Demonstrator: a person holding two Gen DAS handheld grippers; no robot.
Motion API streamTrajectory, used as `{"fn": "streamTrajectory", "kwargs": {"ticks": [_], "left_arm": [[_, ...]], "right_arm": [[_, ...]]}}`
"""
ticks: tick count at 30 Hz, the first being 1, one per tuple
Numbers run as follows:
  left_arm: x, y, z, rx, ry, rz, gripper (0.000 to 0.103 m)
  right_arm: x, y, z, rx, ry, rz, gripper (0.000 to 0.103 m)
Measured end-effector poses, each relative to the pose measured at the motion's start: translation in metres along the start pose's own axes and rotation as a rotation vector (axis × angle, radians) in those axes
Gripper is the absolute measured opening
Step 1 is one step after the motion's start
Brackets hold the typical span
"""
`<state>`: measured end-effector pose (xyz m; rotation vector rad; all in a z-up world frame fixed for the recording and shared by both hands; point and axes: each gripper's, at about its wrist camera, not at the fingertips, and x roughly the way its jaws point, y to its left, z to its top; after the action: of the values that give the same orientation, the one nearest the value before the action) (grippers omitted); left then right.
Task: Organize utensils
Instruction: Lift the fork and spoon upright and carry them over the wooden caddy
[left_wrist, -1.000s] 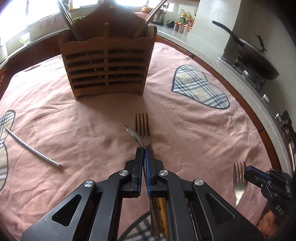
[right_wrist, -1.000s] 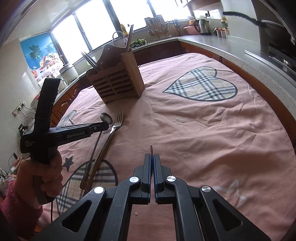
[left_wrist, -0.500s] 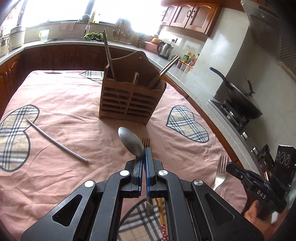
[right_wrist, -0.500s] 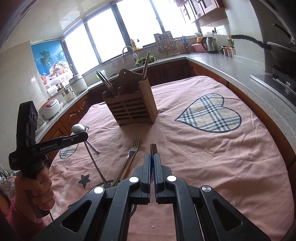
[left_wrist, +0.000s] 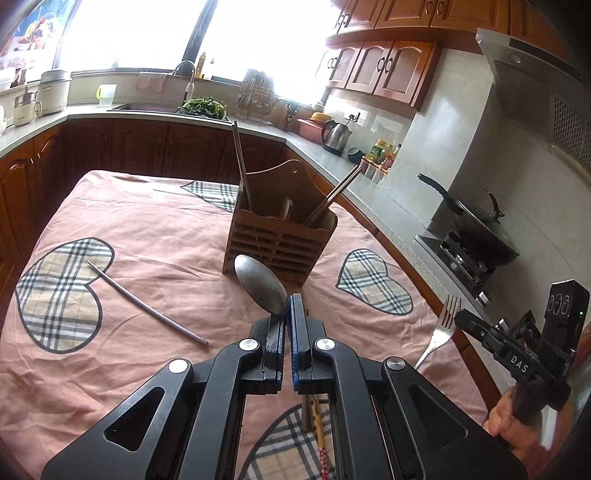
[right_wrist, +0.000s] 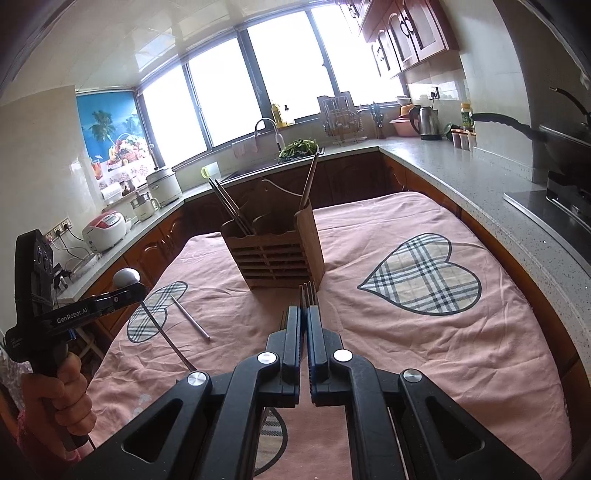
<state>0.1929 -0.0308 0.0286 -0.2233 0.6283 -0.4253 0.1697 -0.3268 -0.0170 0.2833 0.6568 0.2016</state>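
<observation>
The left tool (left_wrist: 287, 306) is clamped on a spoon (left_wrist: 260, 282), whose bowl is raised above the pads; only in the right wrist view is its long thin handle seen hanging below the tool (right_wrist: 131, 290). The right tool (right_wrist: 304, 317) is clamped on a fork (right_wrist: 308, 291), of which just the tines are seen edge-on there, while the left wrist view shows its face and neck (left_wrist: 441, 328) and the hand (left_wrist: 511, 428) carrying that tool. Beyond both tools a wooden utensil holder (left_wrist: 280, 236) stands upright on the pink cloth (left_wrist: 147, 229) covering the desk, with chopsticks (left_wrist: 334, 197) leaning in it. A metal chopstick (left_wrist: 147, 304) lies apart on the cloth. Under the left tool, further handles (left_wrist: 312, 417) are partly seen on the cloth.
</observation>
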Motion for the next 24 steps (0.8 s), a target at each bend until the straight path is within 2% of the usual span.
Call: {"fn": "streamTrajectory", "kwargs": {"ticks": [16,24], "left_arm": [[-0.004,0.011,0.028,-0.013,-0.054,0.018,0.002],[0.005,0.016,0.051,-0.016,-0.081,0.035,0.002]], "right_arm": [[0.009,0.011,0.038,-0.026,-0.079,0.006,0.003],[0.024,0.013,0.068,-0.038,-0.122,0.006,0.003]]}}
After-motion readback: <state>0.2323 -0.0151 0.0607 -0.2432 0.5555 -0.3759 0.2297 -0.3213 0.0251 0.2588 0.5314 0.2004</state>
